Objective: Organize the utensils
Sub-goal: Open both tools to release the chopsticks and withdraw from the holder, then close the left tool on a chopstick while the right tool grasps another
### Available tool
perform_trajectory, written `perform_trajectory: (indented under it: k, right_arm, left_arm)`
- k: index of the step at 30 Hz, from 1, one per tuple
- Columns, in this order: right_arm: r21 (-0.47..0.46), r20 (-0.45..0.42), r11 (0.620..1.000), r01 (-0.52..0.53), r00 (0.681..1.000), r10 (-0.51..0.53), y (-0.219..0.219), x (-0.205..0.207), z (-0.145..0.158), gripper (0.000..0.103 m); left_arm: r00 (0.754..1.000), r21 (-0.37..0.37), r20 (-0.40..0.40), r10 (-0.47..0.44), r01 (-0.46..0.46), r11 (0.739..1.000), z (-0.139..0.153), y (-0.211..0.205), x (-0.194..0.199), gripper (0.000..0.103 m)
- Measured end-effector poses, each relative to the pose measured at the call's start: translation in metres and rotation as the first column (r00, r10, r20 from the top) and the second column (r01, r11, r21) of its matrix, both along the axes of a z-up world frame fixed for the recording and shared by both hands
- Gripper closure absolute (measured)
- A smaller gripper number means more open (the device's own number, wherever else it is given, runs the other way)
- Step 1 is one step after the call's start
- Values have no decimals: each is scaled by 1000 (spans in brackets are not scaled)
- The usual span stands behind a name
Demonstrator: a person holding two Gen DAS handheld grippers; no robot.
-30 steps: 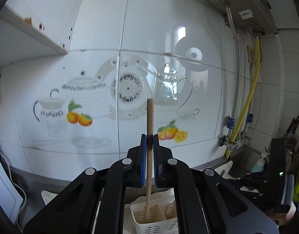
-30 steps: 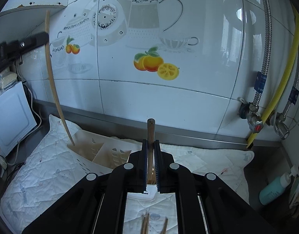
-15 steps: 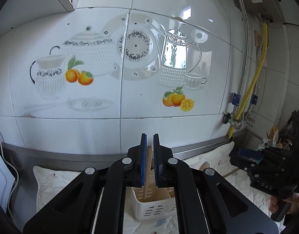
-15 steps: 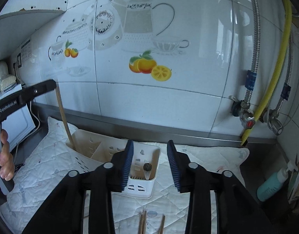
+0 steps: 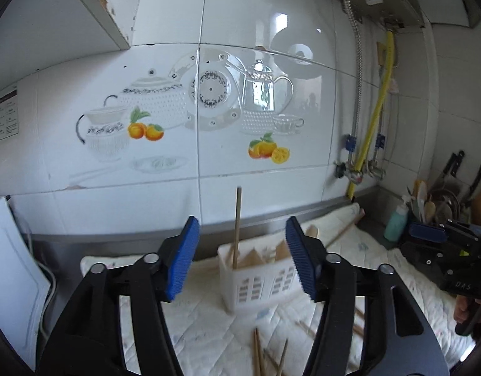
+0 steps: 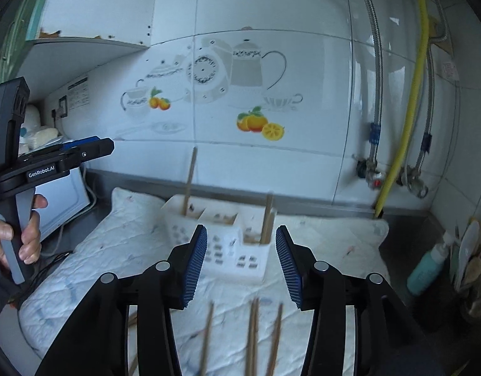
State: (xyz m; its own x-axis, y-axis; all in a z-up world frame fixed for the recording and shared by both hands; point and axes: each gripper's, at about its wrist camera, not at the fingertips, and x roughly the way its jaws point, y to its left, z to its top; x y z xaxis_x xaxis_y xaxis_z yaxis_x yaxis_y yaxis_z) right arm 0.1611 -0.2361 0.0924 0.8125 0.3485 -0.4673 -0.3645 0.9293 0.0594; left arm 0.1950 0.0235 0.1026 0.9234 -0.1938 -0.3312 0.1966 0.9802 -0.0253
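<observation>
1. Left gripper [image 5: 240, 258] jaws opening, empty; a chopstick [image 5: 237, 225] stands in the white caddy [image 5: 259, 282].
2. Right gripper [image 6: 240, 263] jaws opening, empty.
3. Risk: loose chopsticks [image 6: 253, 335] on the near quilted mat [image 6: 115, 250] may roll under a careless pinch.

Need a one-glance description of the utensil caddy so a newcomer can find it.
Start at the tiled wall with the painted teapots and oranges, then drop to the white quilted mat on the counter below it. The caddy is the white slotted plastic box standing on that mat, the only upright container there, with chopsticks poking out of its compartments.
</observation>
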Motion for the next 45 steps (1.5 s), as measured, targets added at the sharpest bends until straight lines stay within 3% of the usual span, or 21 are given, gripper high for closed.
perform_trajectory:
  k: [5, 12, 14, 21, 27, 32, 34, 37, 45]
  right_arm:
    - [-7, -50, 1000, -12, 999, 12, 6, -52, -41, 58]
    - [-33, -121, 999, 6, 993, -10, 13, -105, -101, 58]
    - [4, -160, 1000, 4, 987, -3, 12, -111, -115, 59]
    - [-24, -237, 999, 24, 971, -29, 18, -117, -160, 70]
    - [-15, -263, 999, 51, 963, -53, 13, -115, -172, 72]
    - [-16, -273, 999, 50, 961, -52, 13, -114, -176, 72]
    - [-16, -276, 999, 52, 960, -54, 13, -113, -178, 73]
    - [-9, -278, 998, 57, 959, -57, 12, -112, -179, 73]
    - [-4, -293, 998, 61, 954, -60, 12, -108, -185, 78]
  left_arm:
    - [998, 4, -44, 36, -35, 999, -30, 17, -50, 38]
    - [988, 21, -139, 67, -64, 998, -96, 32, -115, 27]
    - [983, 27, -173, 63, -59, 998, -117, 33, -129, 26]
    - [945, 25, -325, 34, -28, 999, -188, 36, -155, 26]
    - [913, 20, -409, 1, 8, 1000, -220, 35, -150, 50]
    - [909, 30, -417, -24, 40, 999, -226, 30, -140, 57]
    - [905, 33, -425, -34, 53, 998, -226, 29, -136, 67]
    - [902, 41, -428, -45, 69, 997, -228, 28, -129, 74]
    - [900, 50, -433, -46, 75, 996, -232, 31, -122, 74]
